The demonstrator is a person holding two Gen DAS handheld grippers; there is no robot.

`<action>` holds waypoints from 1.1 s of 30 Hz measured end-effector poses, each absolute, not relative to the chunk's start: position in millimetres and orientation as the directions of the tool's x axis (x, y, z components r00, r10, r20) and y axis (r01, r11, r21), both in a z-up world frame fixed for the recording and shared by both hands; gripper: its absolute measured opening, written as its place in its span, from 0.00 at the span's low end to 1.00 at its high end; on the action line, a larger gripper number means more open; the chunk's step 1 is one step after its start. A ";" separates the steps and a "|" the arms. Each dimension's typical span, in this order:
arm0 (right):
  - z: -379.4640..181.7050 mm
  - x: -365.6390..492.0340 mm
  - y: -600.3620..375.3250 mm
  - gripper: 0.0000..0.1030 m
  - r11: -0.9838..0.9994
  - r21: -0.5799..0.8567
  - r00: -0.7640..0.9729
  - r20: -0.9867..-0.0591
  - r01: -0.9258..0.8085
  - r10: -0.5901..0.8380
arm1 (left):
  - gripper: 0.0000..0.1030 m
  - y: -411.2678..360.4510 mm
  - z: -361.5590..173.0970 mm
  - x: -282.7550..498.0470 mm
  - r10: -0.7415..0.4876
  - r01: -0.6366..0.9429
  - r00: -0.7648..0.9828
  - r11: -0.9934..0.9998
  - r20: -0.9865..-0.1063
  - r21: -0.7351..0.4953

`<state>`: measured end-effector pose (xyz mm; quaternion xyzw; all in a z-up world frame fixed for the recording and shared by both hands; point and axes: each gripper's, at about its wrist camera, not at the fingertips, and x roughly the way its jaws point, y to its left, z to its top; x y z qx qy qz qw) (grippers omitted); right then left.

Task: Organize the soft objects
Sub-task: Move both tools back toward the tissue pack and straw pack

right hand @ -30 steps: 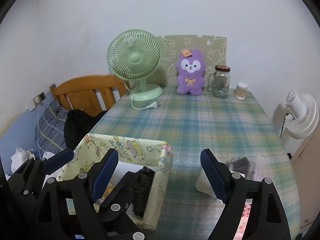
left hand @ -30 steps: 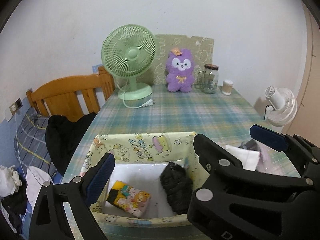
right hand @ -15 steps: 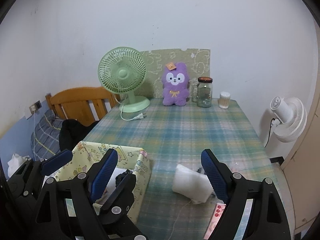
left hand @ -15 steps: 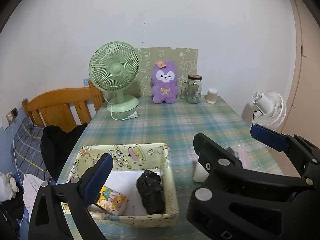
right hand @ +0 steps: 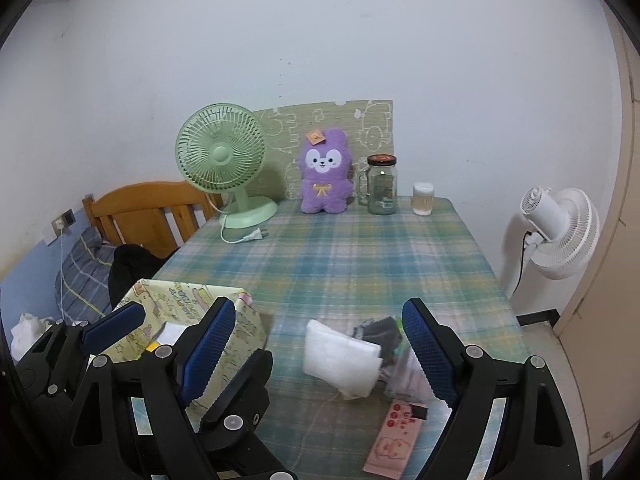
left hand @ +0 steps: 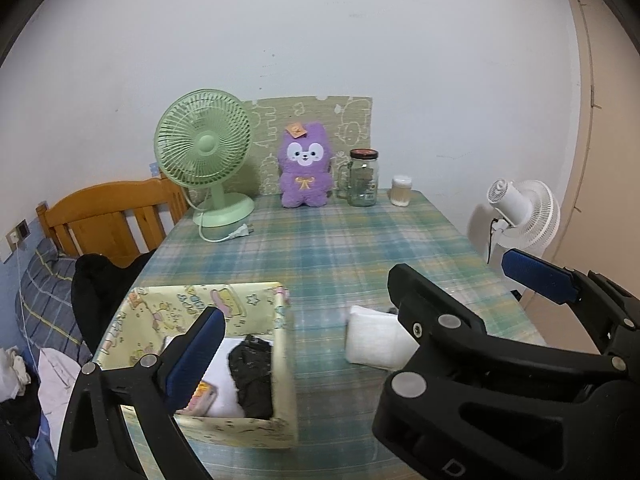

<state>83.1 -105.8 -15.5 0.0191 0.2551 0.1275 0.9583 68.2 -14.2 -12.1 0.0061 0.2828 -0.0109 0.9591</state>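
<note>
Plaid-clothed surface [right hand: 360, 256] against a white wall; green desk fan [right hand: 222, 156], purple plush [right hand: 324, 172], glass jar [right hand: 382, 190] at the far edge. Both rigs have pulled back and up over the last second: more surface shows. My left gripper [left hand: 360, 308] and right gripper [right hand: 320, 344] hang released, jaws wide, empty. Cartoon-print box [left hand: 256, 308] near-left already holds a black fabric bundle [left hand: 252, 376] and a printed packet. White folded pad [right hand: 340, 354] lies outside, just right of the box, beside a grey item [right hand: 380, 330]: likely next. Box lettering unreadable.
</note>
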 end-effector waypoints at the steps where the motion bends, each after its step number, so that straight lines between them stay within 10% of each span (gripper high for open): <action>1: -16.3 83.1 -108.8 0.85 0.967 0.099 0.841 -0.479 -0.235 0.253 | 0.98 -18.4 -13.4 67.0 -0.026 0.034 0.844 0.999 -0.536 0.004; 33: -103.7 133.3 -175.1 0.79 0.980 0.156 0.791 -0.581 -0.120 0.189 | 0.97 -82.1 -90.6 111.9 -0.068 0.083 0.772 0.997 -0.632 -0.005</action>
